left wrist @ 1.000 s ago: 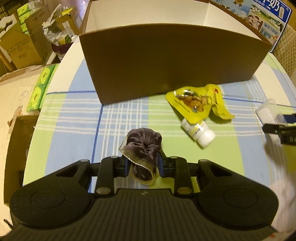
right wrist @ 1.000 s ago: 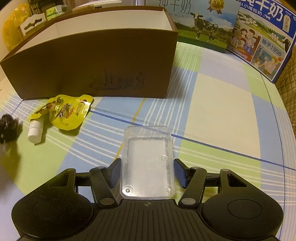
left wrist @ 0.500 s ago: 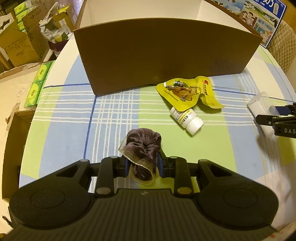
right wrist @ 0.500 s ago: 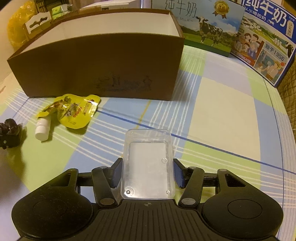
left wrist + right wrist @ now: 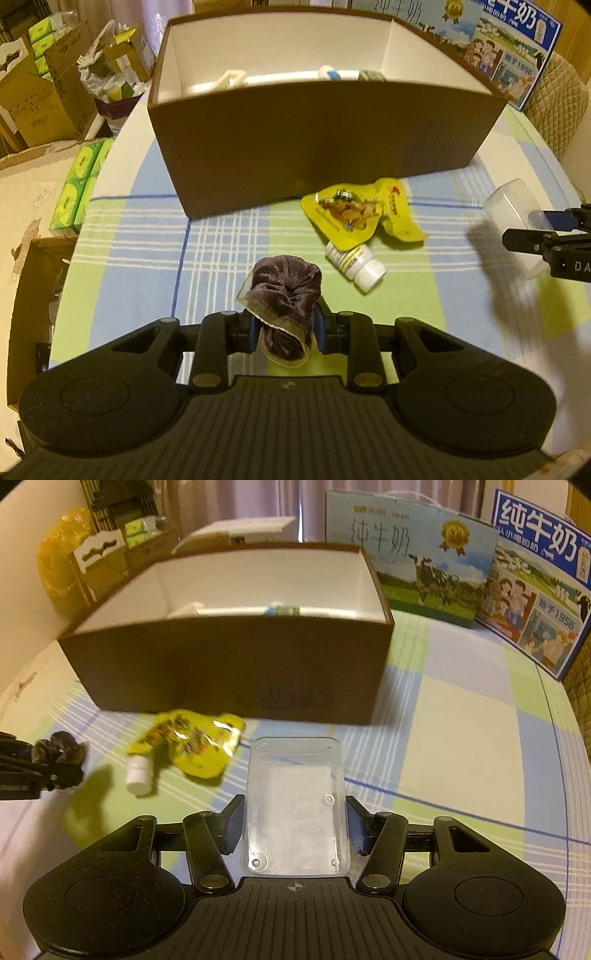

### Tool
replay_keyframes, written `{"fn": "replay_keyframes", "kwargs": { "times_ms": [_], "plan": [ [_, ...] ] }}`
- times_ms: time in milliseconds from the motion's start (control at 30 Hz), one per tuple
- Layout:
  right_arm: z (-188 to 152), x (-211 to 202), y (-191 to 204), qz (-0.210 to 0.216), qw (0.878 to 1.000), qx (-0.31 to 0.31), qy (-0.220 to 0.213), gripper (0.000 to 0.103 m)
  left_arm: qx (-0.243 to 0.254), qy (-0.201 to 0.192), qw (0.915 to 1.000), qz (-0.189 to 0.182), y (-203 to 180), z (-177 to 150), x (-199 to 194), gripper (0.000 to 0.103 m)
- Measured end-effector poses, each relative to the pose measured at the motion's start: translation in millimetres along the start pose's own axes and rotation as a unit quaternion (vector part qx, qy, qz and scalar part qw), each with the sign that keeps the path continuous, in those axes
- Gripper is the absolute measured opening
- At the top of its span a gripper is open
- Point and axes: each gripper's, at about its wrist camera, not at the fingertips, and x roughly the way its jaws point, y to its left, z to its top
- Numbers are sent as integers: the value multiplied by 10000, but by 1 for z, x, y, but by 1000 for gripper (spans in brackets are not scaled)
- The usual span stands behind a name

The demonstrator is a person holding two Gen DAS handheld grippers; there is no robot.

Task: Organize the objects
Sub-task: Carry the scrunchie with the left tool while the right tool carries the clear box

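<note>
My left gripper (image 5: pixel 283 328) is shut on a dark purple velvet scrunchie (image 5: pixel 284 291) and holds it above the checked tablecloth. My right gripper (image 5: pixel 293 823) is shut on a clear plastic case (image 5: pixel 295 805), also lifted; the case shows at the right edge of the left wrist view (image 5: pixel 511 206). A brown cardboard box (image 5: pixel 325 140) with a white inside stands ahead of both, open at the top, with a few items at its far side. A yellow snack pouch (image 5: pixel 354 214) and a white pill bottle (image 5: pixel 356 266) lie on the cloth in front of the box.
Milk cartons (image 5: pixel 535 587) stand behind the box at the right. Green tissue packs (image 5: pixel 74 188) and cardboard boxes (image 5: pixel 33 99) sit off the table's left edge. The round table's edge (image 5: pixel 122 147) curves close on the left.
Both grippers have risen with their loads, so the box's inside and its contents now show over the near wall. The box looks nearer in the right wrist view.
</note>
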Motion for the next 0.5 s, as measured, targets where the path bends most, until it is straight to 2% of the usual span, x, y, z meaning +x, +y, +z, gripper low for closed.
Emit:
{"fn": "replay_keyframes", "kwargs": {
  "times_ms": [500],
  "plan": [
    [43, -33, 12, 449, 9972, 57, -596, 53, 9, -669, 9977, -129, -11, 35, -41, 24]
  ]
}}
